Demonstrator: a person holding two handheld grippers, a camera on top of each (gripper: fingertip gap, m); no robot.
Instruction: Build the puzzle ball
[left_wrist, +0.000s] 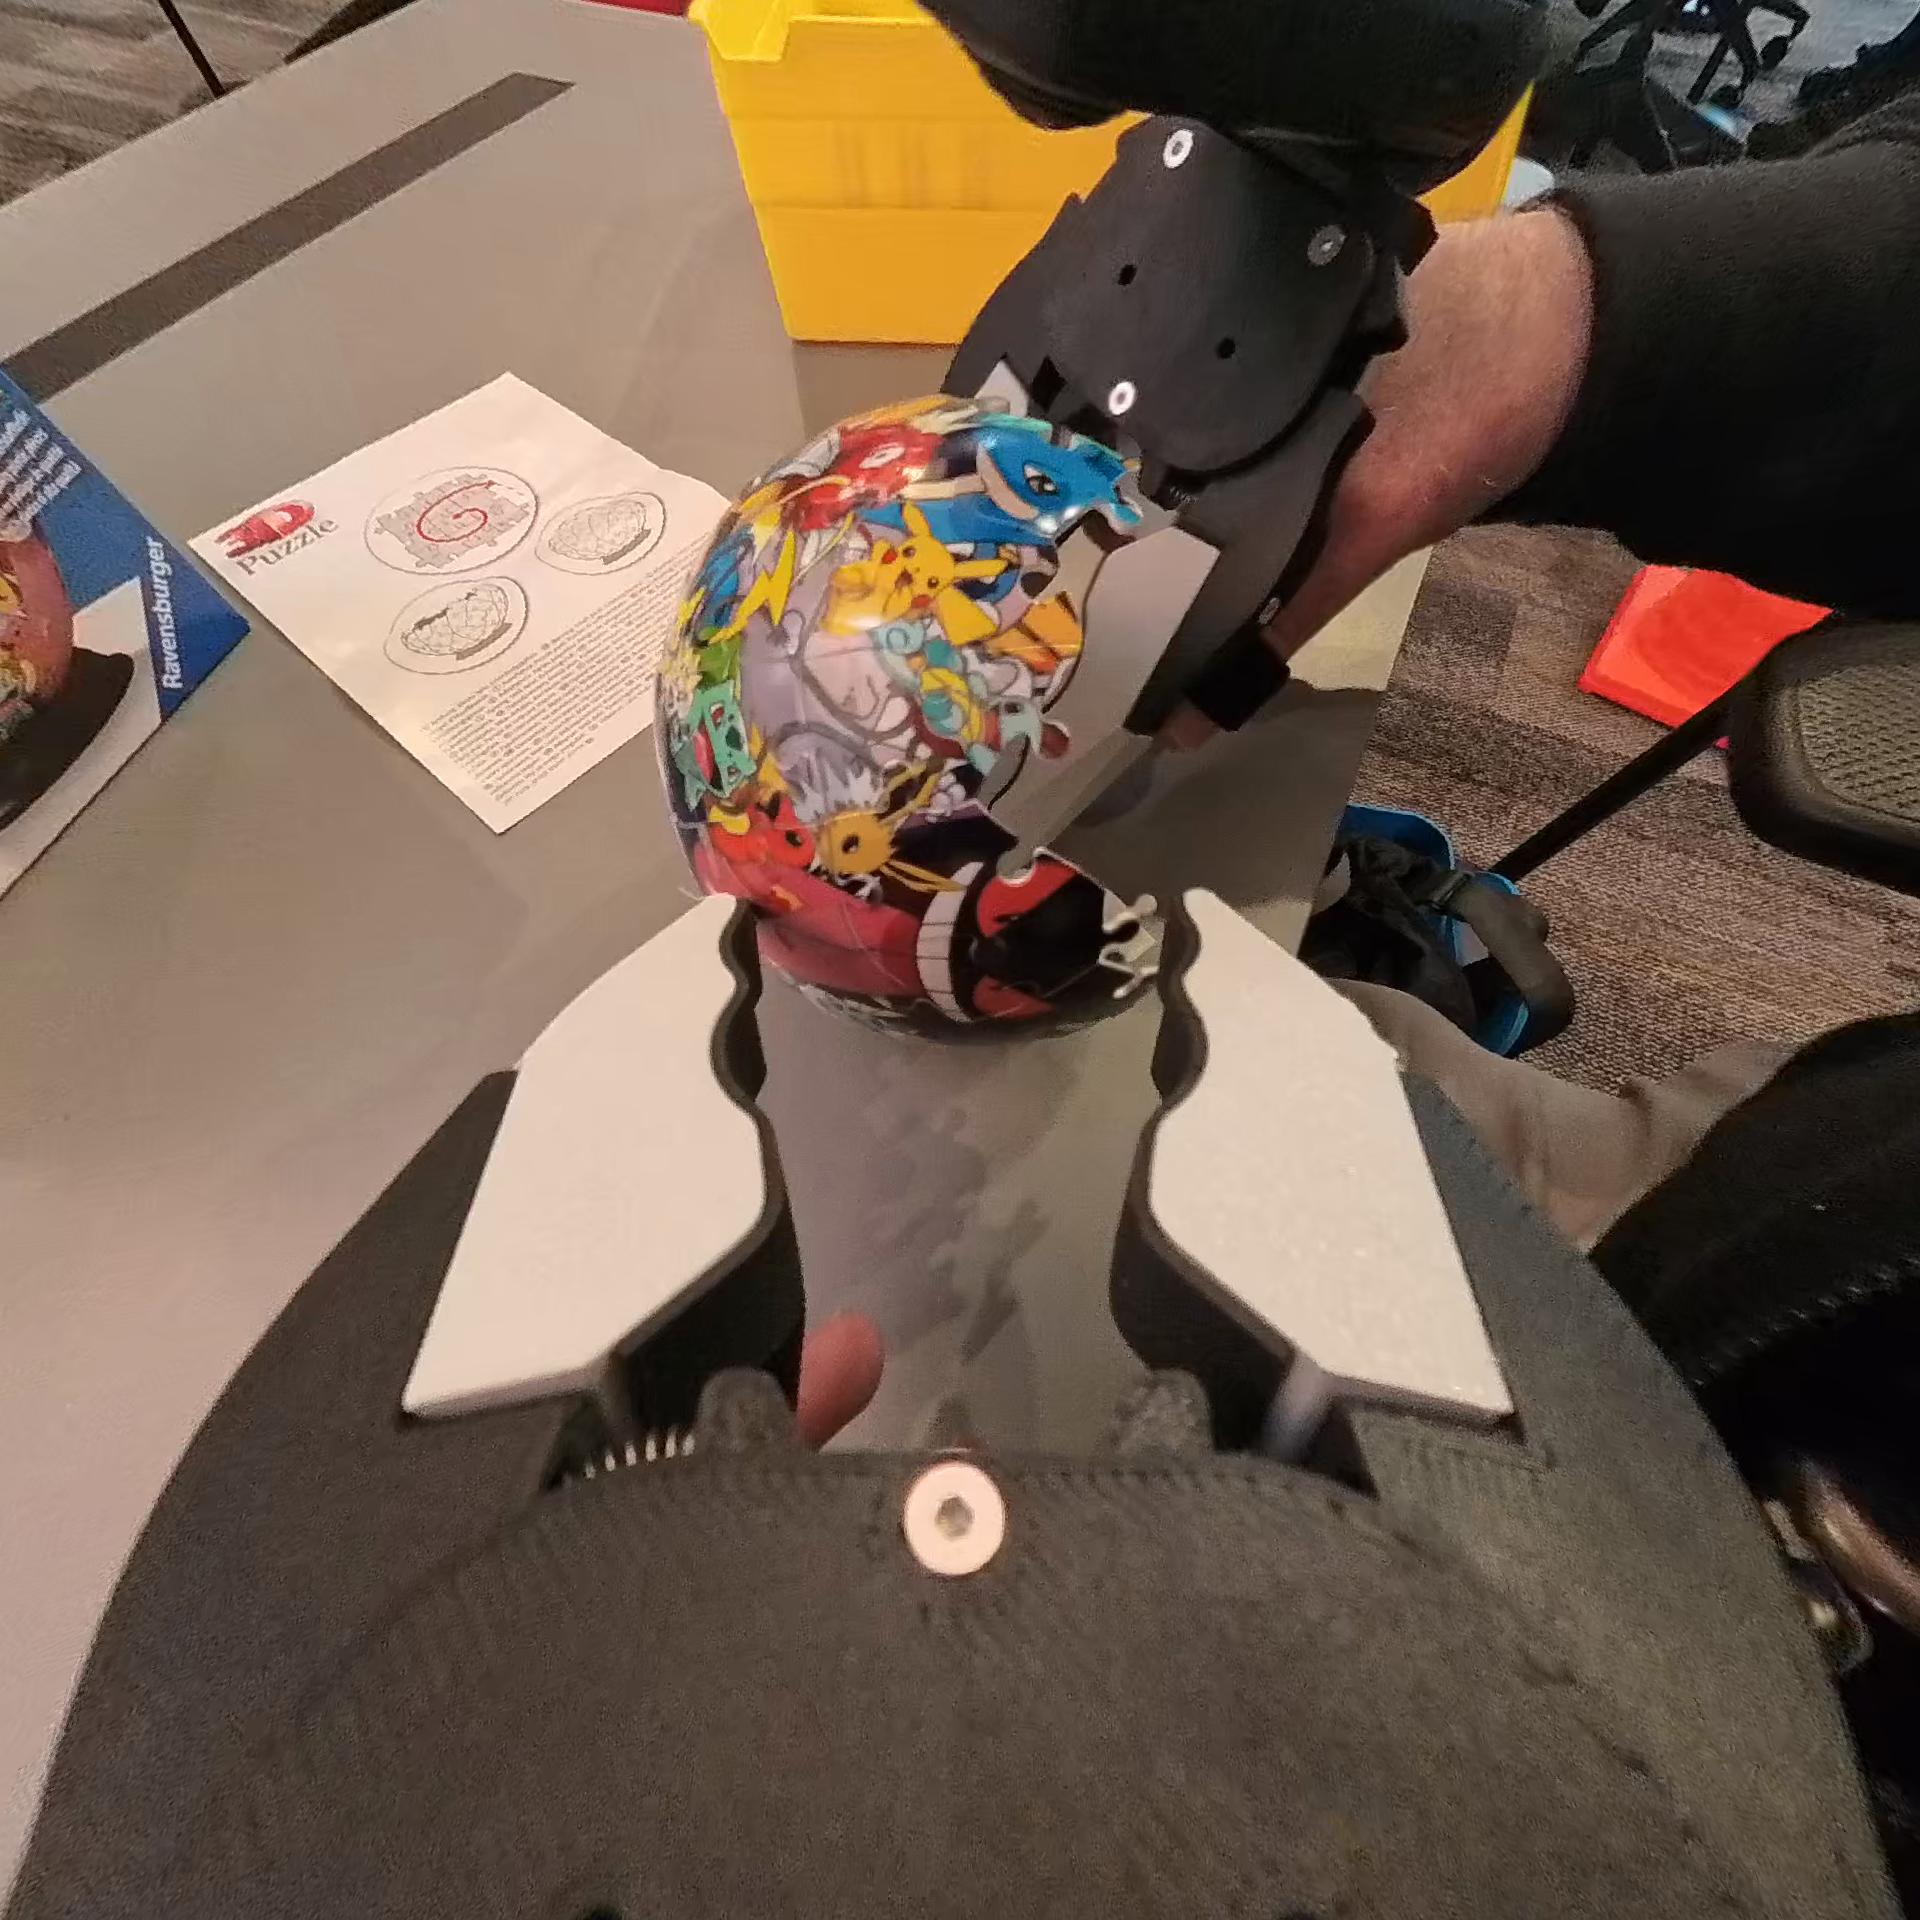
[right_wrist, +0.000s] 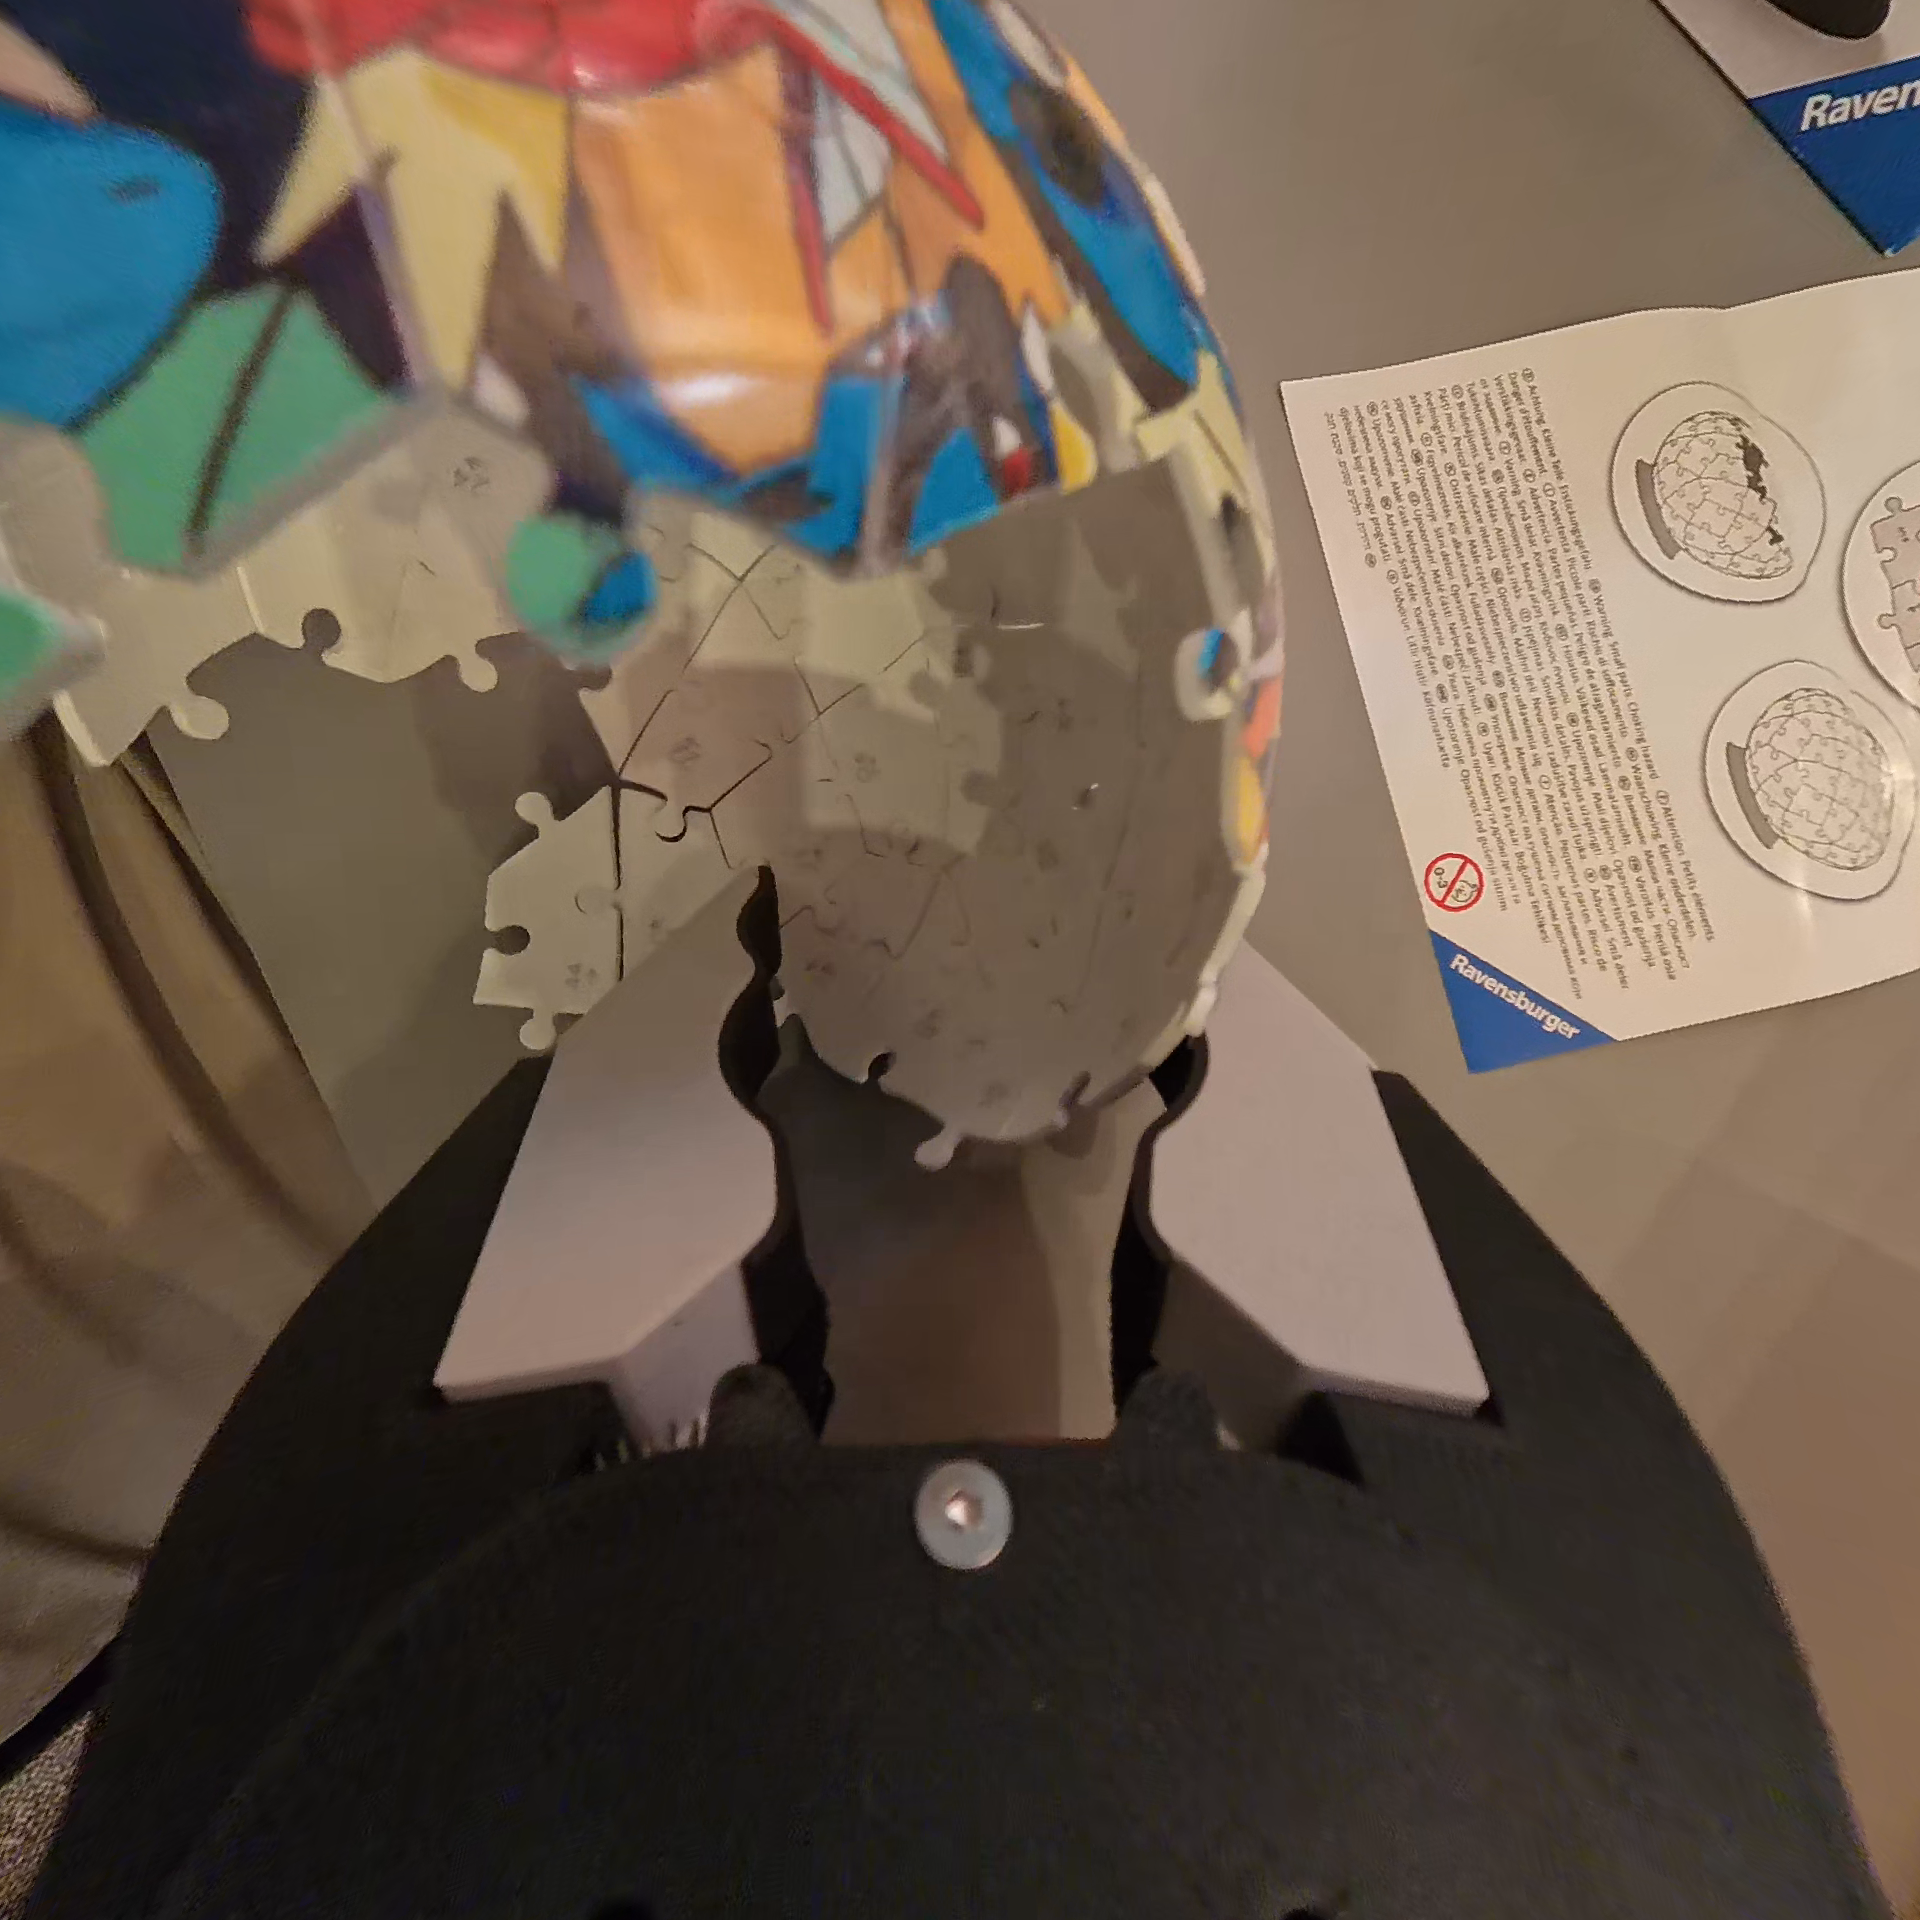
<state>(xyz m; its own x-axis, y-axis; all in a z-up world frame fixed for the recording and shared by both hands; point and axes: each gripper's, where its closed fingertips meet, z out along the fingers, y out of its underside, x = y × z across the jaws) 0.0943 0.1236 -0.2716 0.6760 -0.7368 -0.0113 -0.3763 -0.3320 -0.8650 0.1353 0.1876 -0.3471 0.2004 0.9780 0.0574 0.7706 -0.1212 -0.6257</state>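
Observation:
The puzzle ball (left_wrist: 883, 707), a partly built sphere with colourful cartoon pictures, stands on the grey table (left_wrist: 312, 987), with a large gap in its right side. My left gripper (left_wrist: 956, 925) is open and low on the table, its fingertips on either side of the ball's bottom. My right gripper (right_wrist: 977, 977) is open and comes in from the upper right in the left wrist view (left_wrist: 1081, 561). It straddles the ball's jagged rim, with the left finger (right_wrist: 665, 1039) inside the shell. The grey inside of the shell (right_wrist: 883, 831) fills the right wrist view.
A white instruction sheet (left_wrist: 468, 592) lies left of the ball and shows in the right wrist view (right_wrist: 1662, 675). The blue puzzle box (left_wrist: 94, 623) lies at the far left. A yellow bin (left_wrist: 935, 187) stands behind. The table edge runs close on the right, with a chair beyond. About 11 cm separates my left fingertips from my right.

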